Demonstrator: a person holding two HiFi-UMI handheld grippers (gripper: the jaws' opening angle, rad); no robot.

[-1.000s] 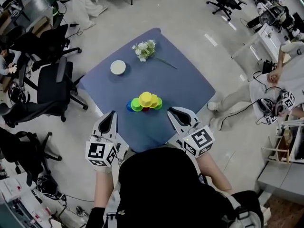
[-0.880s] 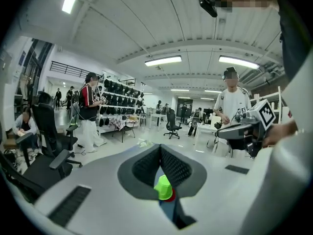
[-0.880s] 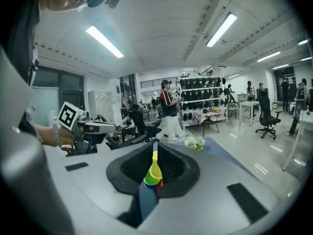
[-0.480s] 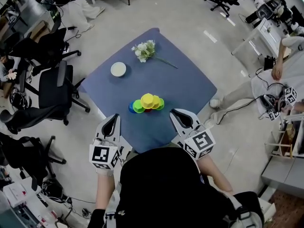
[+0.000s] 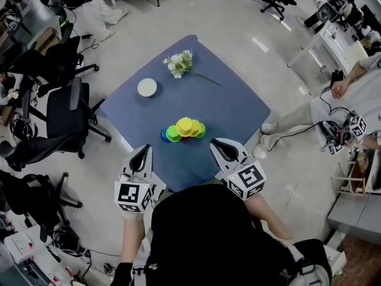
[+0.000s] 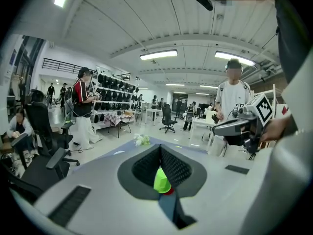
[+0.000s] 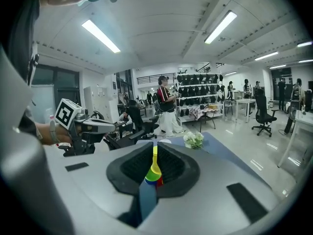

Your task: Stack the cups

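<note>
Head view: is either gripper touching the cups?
No. The left gripper and right gripper sit at the near edge of the blue table, with bare surface between them and the cups.

Table: blue. Cups: yellow, green, blue, bit of red. Bowl: white. Flowers: white w/ green stem. Left gripper & right gripper: grey, b&w square-marker cubes. Floor: pale grey. Chairs: black.

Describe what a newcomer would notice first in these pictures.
The bright cluster of cups, yellow, green, blue and red, stands out near the middle of the blue table. Beyond it lie a bunch of white flowers and a small white dish; the left gripper and right gripper hover at the near edge, holding nothing.
</note>
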